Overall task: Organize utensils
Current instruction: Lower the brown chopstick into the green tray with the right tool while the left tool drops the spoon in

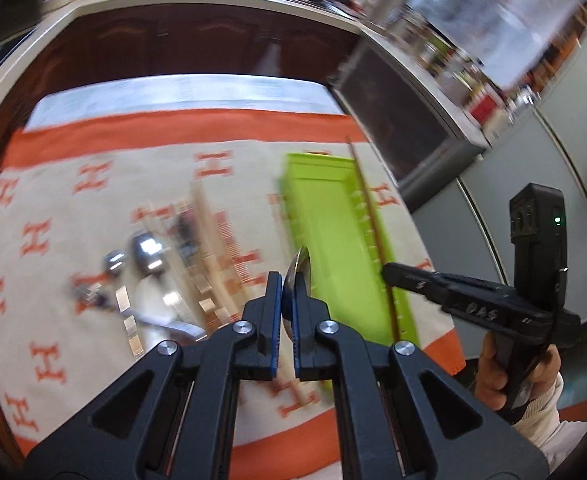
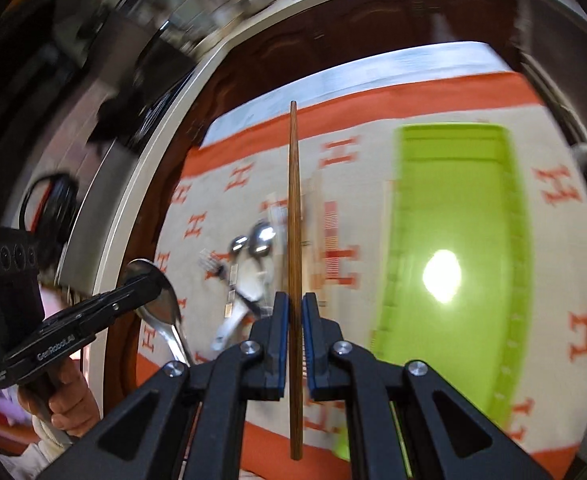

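Note:
My left gripper (image 1: 289, 282) is shut on a metal spoon (image 1: 302, 266), whose bowl sticks up between the blue pads. In the right wrist view the same gripper (image 2: 152, 280) shows at the lower left with the spoon (image 2: 169, 308) in it. My right gripper (image 2: 295, 300) is shut on a brown wooden chopstick (image 2: 293, 200) that points straight ahead. From the left wrist view, that gripper (image 1: 389, 270) holds the chopstick (image 1: 367, 208) over the right edge of the lime green tray (image 1: 329, 216). The tray (image 2: 453, 200) lies lengthwise on the cloth, with nothing seen in it.
Loose spoons (image 1: 145, 254), a fork (image 2: 213, 266) and pale chopsticks (image 1: 209, 232) lie blurred on a cream cloth (image 1: 53, 208) with orange H marks and an orange border. Dark wooden cabinets (image 1: 181, 40) and a pale counter edge (image 2: 141, 184) stand beyond. A person's hand (image 1: 493, 376) grips each handle.

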A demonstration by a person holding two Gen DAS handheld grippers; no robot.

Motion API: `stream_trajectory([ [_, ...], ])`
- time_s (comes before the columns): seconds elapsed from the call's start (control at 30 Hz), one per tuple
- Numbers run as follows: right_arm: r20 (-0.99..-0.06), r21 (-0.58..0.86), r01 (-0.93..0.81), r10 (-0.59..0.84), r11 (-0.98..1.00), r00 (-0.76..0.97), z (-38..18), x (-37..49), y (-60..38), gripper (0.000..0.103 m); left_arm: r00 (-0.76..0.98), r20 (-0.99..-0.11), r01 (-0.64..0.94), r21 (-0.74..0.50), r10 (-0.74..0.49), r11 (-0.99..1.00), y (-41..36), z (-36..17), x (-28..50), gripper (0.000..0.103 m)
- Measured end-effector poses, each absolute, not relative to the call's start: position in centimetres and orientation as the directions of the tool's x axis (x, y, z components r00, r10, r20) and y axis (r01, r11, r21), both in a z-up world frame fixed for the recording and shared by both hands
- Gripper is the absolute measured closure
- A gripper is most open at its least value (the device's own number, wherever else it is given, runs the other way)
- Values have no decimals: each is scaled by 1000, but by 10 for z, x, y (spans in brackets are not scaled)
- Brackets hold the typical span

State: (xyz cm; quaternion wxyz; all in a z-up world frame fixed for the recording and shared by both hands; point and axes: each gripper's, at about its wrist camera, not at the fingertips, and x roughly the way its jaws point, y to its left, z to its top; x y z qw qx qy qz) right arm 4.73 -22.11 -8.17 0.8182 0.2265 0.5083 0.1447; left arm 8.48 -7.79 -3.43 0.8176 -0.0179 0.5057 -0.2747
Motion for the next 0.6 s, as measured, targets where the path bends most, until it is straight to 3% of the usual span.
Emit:
stream_trajectory([
  [0.23, -792, 495, 151, 373, 856, 483, -98, 27, -285, 97, 274, -866, 520, -233, -419, 822, -169, -53, 98, 101],
  [0.47, -806, 498, 194, 369, 845, 464, -118, 18, -306, 96, 278, -896, 561, -140, -345, 816, -204, -76, 106, 97],
  [0.6, -821, 482, 202, 359, 853, 444, -125, 18, -309, 95, 272, -896, 543, -158, -350, 825, -199, -80, 108, 62],
])
